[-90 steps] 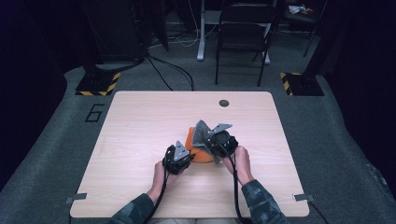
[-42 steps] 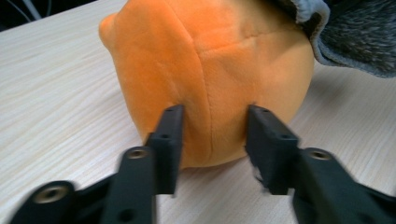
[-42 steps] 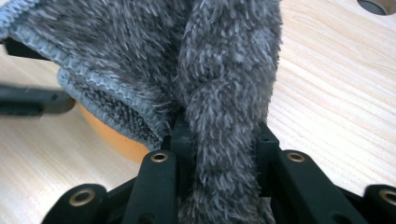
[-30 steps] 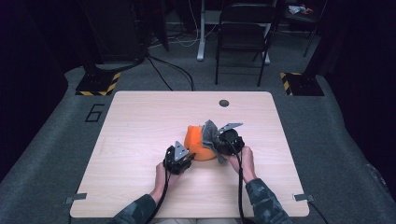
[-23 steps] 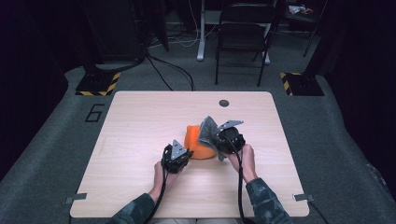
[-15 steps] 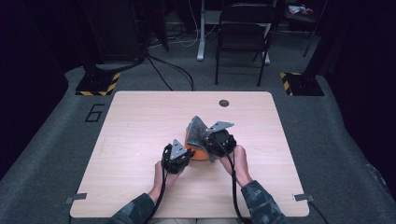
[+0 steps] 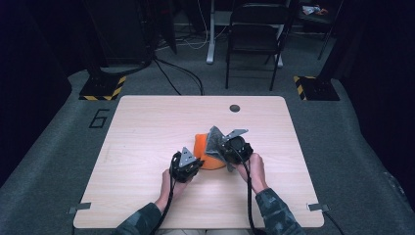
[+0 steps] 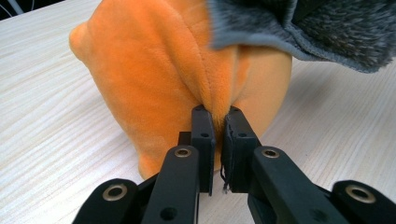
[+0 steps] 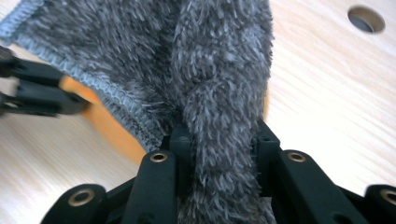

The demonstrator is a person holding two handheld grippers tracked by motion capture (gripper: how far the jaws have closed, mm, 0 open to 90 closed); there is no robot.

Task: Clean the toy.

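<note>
Jaws of the left gripper (image 8: 215, 122) pinch a fold of the orange plush cloth (image 8: 159, 79), which sits mid-table (image 7: 147, 127); over to the right gripper (image 9: 219, 140), clamped on a bunched grey fuzzy cloth (image 9: 205, 60) draped over the orange one.

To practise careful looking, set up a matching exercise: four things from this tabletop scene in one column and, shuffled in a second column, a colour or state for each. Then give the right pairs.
Things:
1. left gripper
2. right gripper
3. table
4. chair

States:
A. stands on the floor beyond the table
B. shut on the grey cloth
C. pale wood with a round hole near its far edge
D. shut on the orange cloth

Pairs: 1-D, 2-B, 3-C, 4-A
</note>
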